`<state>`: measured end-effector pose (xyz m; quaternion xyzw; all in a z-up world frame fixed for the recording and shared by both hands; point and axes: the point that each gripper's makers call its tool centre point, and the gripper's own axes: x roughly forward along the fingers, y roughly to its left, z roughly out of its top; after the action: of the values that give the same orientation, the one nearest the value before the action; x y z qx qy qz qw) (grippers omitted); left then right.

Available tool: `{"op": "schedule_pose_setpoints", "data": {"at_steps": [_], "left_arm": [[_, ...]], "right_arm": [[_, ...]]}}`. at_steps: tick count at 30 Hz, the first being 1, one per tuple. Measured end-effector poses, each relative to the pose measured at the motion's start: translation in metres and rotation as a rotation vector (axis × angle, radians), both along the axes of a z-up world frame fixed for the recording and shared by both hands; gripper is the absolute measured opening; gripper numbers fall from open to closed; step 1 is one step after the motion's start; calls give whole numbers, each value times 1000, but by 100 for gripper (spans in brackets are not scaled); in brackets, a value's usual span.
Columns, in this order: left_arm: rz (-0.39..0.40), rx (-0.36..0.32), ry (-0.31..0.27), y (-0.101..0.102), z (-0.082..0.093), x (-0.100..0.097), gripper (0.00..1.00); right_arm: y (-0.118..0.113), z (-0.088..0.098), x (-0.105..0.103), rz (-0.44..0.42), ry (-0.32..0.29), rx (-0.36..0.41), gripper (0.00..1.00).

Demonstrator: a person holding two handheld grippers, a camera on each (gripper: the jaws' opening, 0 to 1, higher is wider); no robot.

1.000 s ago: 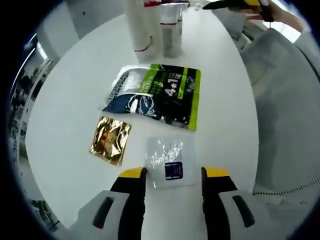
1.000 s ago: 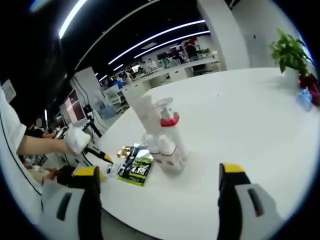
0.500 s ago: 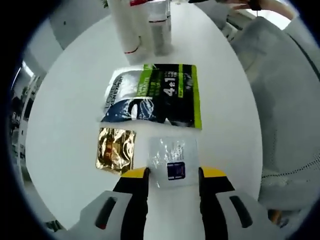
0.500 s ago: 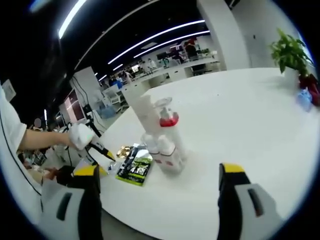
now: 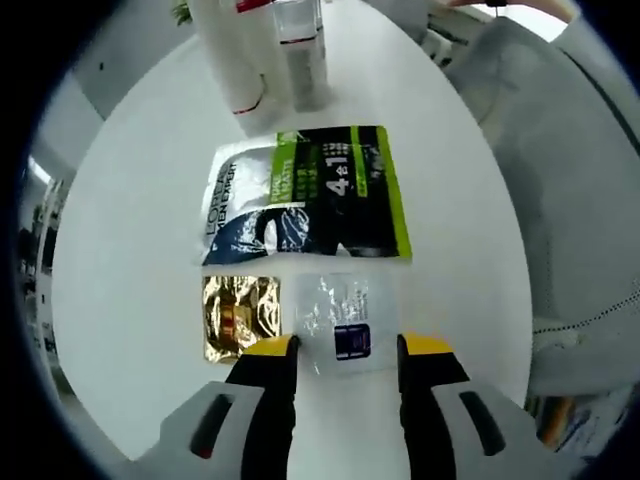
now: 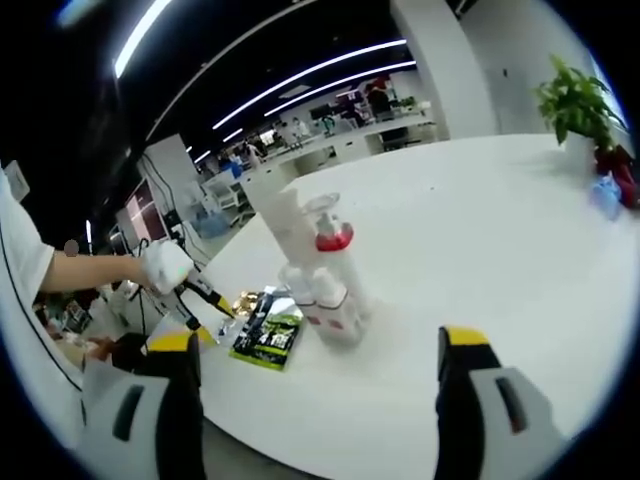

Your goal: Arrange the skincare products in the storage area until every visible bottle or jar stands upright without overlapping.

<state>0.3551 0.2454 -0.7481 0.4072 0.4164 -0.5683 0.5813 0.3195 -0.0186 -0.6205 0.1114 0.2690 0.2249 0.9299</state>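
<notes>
In the left gripper view my left gripper is open, its yellow-tipped jaws standing either side of the near edge of a clear sachet with a blue label lying flat. A gold sachet lies just left of it. Beyond them lies a green, black and white pouch. A white tube and a clear bottle stand upright at the far end. In the right gripper view my right gripper is open and empty, held off the table, facing the upright bottle cluster.
The round white table has broad bare room right of the bottles. A gloved hand holds the left gripper over the sachets. A potted plant and a blue item stand at the far right. A grey chair is beside the table.
The left gripper has moved forward over the table, so the clear sachet's near edge now sits between its jaws. The right gripper has stayed still.
</notes>
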Motion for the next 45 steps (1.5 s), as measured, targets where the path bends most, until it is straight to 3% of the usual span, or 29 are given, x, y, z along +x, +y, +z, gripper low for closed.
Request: {"op": "schedule_pose_setpoints", "data": {"at_steps": [9,15,22,28,31,38,45], "left_arm": [[9,-5,-7,-1,2,0,44],[39,-31,-23,-3,13,-1,45],[161,-114,-38,-5,35,1,51],[214,-136,-64,0,49,-6,57],[273,-164,-103,2,60,-3,65],[476,-279,-161,10,92,3,70],[709,-428,-153,22,119,1,76]], "right_arm": [[0,2,0,3,-4,-1,99],[-1,5,0,7,-13,-5,99],[-3,14,0,12,-36,-8,99],[-7,24,1,18,-66,-14,99],[-8,33,1,22,-89,-17,99],[-14,46,2,65,-124,-56,100],[-18,53,-3,64,-146,-55,100]]}}
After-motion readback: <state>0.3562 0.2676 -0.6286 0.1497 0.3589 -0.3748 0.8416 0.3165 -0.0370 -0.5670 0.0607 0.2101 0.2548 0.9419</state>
